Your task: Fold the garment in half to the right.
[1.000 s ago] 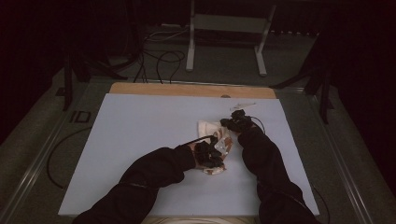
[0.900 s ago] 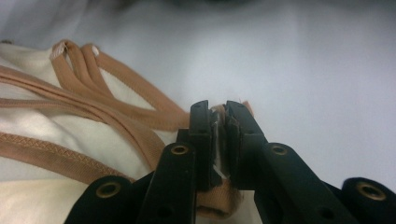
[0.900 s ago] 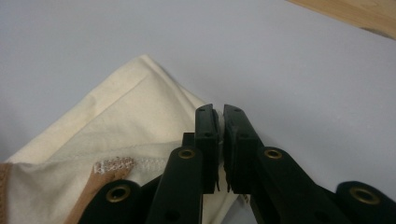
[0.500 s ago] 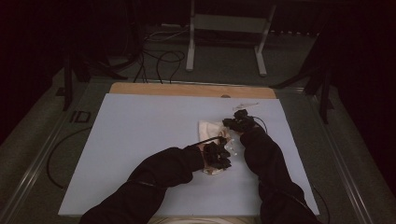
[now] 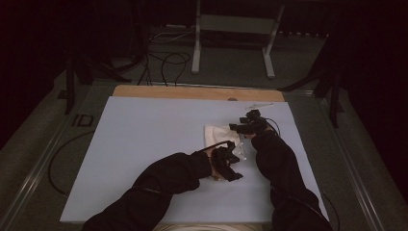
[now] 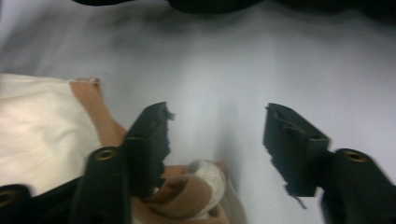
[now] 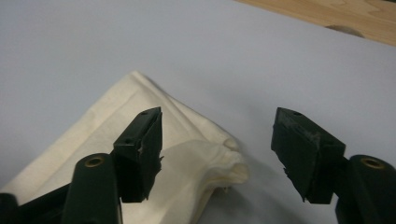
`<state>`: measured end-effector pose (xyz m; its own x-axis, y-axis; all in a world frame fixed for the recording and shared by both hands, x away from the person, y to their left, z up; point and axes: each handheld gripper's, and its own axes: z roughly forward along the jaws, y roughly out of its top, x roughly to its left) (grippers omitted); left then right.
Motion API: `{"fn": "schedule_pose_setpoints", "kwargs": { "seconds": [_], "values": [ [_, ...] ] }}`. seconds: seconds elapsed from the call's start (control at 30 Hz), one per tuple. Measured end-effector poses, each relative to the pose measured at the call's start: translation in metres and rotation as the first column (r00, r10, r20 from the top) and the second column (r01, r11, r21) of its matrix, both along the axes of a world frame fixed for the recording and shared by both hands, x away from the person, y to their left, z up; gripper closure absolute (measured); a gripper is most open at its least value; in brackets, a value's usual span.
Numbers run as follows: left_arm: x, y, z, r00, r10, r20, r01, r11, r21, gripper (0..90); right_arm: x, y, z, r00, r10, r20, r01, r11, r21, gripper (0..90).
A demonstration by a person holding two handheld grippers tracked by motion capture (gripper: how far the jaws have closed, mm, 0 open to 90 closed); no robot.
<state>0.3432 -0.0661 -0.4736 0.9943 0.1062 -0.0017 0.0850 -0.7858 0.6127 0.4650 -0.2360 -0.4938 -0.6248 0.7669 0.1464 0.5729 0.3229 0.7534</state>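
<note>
A cream cloth (image 5: 219, 133) lies folded on the pale blue table cover, right of centre. In the right gripper view the cream cloth (image 7: 140, 154) shows a bunched corner between and below the jaws. My right gripper (image 7: 217, 149) is open just above that corner; from the high view the right gripper (image 5: 242, 128) sits at the cloth's far right edge. My left gripper (image 6: 215, 144) is open over bare cover, with the cream cloth (image 6: 37, 135) and a tan, ribbed fabric piece (image 6: 187, 196) at its left jaw. From above, the left gripper (image 5: 230, 166) is at the cloth's near end.
The blue cover (image 5: 144, 144) has wide free room to the left. A wooden strip (image 5: 192, 92) runs along its far edge. Cables (image 5: 163, 62) and a metal stand (image 5: 231, 43) lie on the floor beyond the table.
My left hand has shifted slightly right and nearer along the cloth's near end. The right gripper has stayed at the cloth's far right edge.
</note>
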Motion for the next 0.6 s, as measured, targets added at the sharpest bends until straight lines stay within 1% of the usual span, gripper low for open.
{"fn": "schedule_pose_setpoints", "kwargs": {
  "seconds": [0.1,0.13,0.17,0.23,0.27,0.33,0.4,0.47,0.5,0.53,0.57,0.6],
  "values": [
    [0.002,0.009,0.008,0.9996,0.017,-0.02,-0.018,0.9993,-0.032,27.1,-0.002,0.0,0.005,1.0,0.007,0.003,-0.007,1.0,0.004,31.3],
    [0.003,0.012,0.011,0.9994,0.019,-0.029,-0.02,0.9986,-0.05,23.7,-0.003,0.001,0.007,1.0,0.007,0.002,-0.007,1.0,0.004,30.6],
    [0.004,0.016,0.013,0.9993,0.009,-0.037,-0.011,0.9983,-0.058,16.7,-0.003,0.001,0.009,0.9999,0.012,0.001,-0.012,1.0,0.004,30.3],
    [0.004,0.024,0.018,0.9991,0.021,-0.036,-0.024,0.9965,-0.081,12.3,-0.005,0.003,0.013,0.9997,0.021,0.01,-0.021,1.0,-0.005,29.5],
    [0.004,0.028,0.02,0.9991,0.024,-0.035,-0.027,0.9956,-0.089,7.6,-0.006,0.003,0.015,0.9996,0.025,0.01,-0.025,1.0,-0.007,29.5],
    [0.004,0.037,0.025,0.9987,0.04,-0.03,-0.043,0.9934,-0.106,2.0,-0.008,0.004,0.019,0.9994,0.031,0.018,-0.031,0.999,-0.011,29.2],
    [0.004,0.048,0.029,0.9986,0.051,-0.016,-0.052,0.9913,-0.121,0.5,-0.009,0.005,0.022,0.999,0.041,0.019,-0.04,0.999,-0.017,29.2],
    [0.004,0.06,0.033,0.9974,0.072,-0.011,-0.073,0.9878,-0.138,0.3,-0.011,0.006,0.025,0.9986,0.048,0.024,-0.047,0.999,-0.024,29.2],
    [0.004,0.065,0.034,0.9967,0.08,-0.013,-0.081,0.9862,-0.144,0.3,-0.012,0.006,0.027,0.9986,0.05,0.017,-0.049,0.999,-0.022,29.2],
    [0.003,0.071,0.036,0.9958,0.092,-0.004,-0.092,0.9841,-0.152,0.3,-0.012,0.006,0.027,0.9985,0.051,0.02,-0.05,0.998,-0.023,29.6],
    [0.003,0.078,0.037,0.9953,0.097,-0.003,-0.096,0.9825,-0.16,0.2,-0.013,0.006,0.028,0.9985,0.052,0.019,-0.052,0.998,-0.023,30.8],
    [0.003,0.084,0.038,0.9947,0.103,-0.011,-0.103,0.9809,-0.165,0.3,-0.013,0.006,0.028,0.9985,0.051,0.018,-0.051,0.998,-0.024,31.3]
  ]
}}
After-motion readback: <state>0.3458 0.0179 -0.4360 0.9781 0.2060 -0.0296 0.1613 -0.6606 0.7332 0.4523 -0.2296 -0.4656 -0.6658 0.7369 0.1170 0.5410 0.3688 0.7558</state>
